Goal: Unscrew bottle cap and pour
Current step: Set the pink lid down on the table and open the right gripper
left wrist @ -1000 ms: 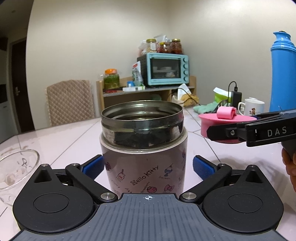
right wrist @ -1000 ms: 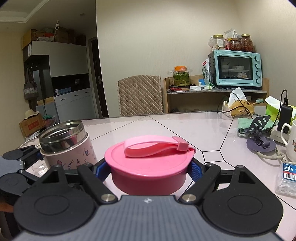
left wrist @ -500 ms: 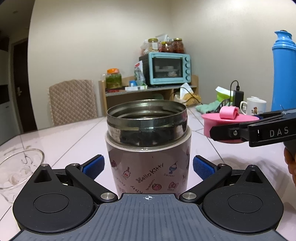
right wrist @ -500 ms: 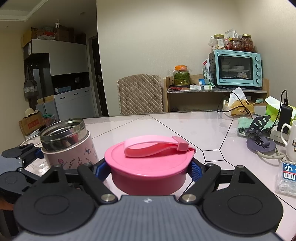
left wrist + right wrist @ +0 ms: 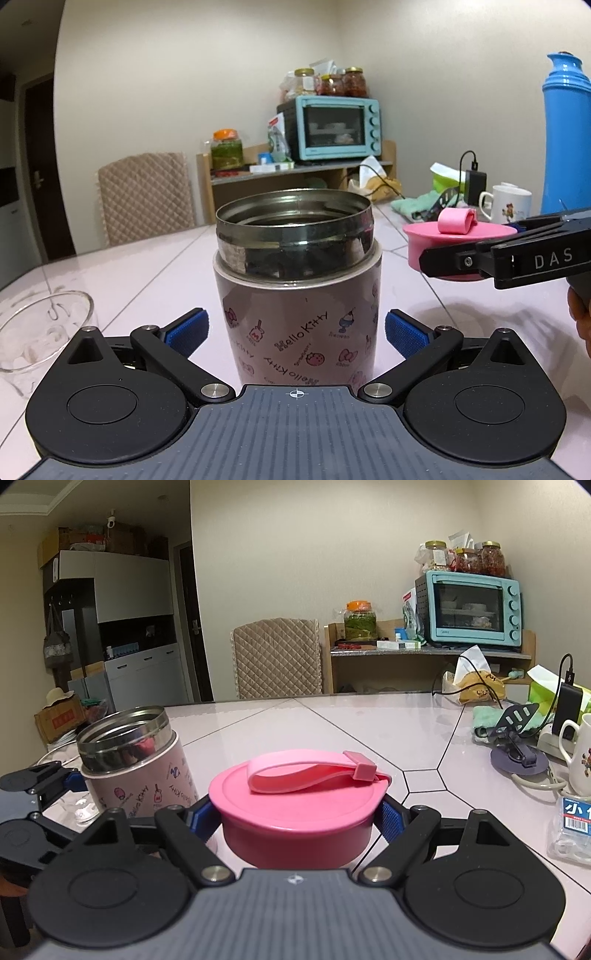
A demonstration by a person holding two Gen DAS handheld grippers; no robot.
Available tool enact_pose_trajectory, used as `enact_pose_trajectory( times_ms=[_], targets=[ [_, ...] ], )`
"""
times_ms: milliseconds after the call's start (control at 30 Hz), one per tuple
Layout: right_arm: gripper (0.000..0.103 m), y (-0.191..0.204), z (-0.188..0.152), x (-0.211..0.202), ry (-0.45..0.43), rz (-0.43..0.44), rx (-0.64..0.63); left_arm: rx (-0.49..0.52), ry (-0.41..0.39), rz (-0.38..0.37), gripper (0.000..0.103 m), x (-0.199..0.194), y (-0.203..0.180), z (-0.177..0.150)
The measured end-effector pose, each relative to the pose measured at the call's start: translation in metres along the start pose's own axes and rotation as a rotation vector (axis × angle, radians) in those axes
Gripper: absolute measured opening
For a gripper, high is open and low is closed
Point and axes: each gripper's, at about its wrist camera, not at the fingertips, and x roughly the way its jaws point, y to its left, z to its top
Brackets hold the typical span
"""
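Pink round cap [image 5: 297, 808] clamped between ribbed blue pads [image 5: 390, 818].

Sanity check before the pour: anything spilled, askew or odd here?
Nothing stands out. The flask is upright and uncapped between the open left tongs; the right tongs hold the pink cap level. No spill visible on the table.

One flask [image 5: 297, 291], one pink cap [image 5: 297, 805], one glass bowl [image 5: 40, 328], two mugs [image 5: 508, 203]
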Motion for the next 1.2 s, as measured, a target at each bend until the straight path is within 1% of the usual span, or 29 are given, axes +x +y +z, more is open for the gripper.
enact_pose_trajectory(
  times_ms=[1200],
  targets=[
    [0.085, 0.015, -0.014, 0.025, 0.153, -0.029, -0.027, 0.009, 0.046, -0.011, 0.103, -0.002, 0.002, -0.007]
  ],
)
